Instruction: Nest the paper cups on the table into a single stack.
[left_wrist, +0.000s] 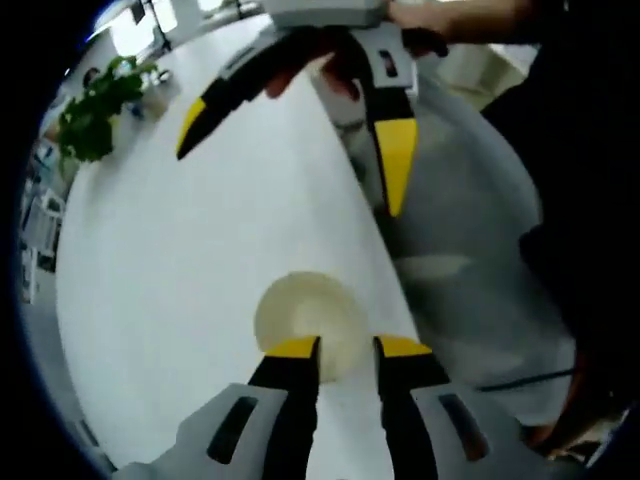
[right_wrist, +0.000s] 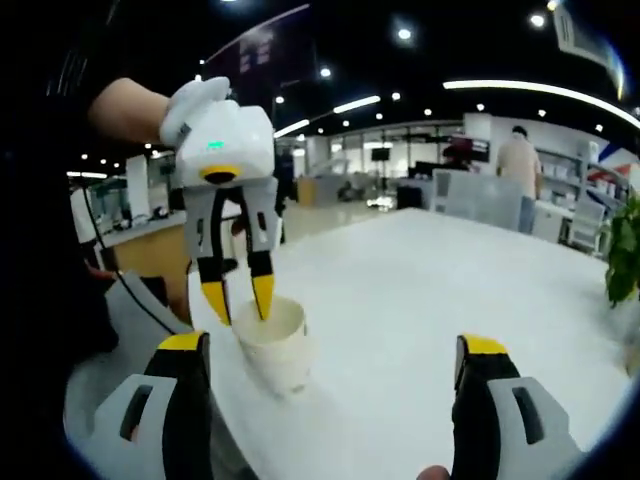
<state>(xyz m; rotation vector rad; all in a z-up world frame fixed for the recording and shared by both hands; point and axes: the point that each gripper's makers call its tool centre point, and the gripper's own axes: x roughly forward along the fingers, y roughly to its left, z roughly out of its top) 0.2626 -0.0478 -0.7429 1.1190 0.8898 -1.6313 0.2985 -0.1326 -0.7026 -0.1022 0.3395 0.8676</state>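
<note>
One cream paper cup (left_wrist: 305, 315) stands upright on the white table (left_wrist: 180, 280), close to its edge. In the left gripper view I look down into it, and my left gripper (left_wrist: 347, 348) straddles its rim with a small gap, one tip over the inside and one outside. From the right gripper view the cup (right_wrist: 278, 350) sits at lower left, with the left gripper (right_wrist: 239, 300) pointing down onto its rim. My right gripper (right_wrist: 335, 345) is wide open with nothing between its jaws. That right gripper (left_wrist: 290, 165) hangs open beyond the cup.
The table (right_wrist: 430, 280) runs wide and bare past the cup. A green plant (left_wrist: 95, 110) stands at its far end, and the plant (right_wrist: 625, 250) appears again at the right. The table edge (left_wrist: 385, 250) passes right by the cup. A person (right_wrist: 518, 160) stands far back.
</note>
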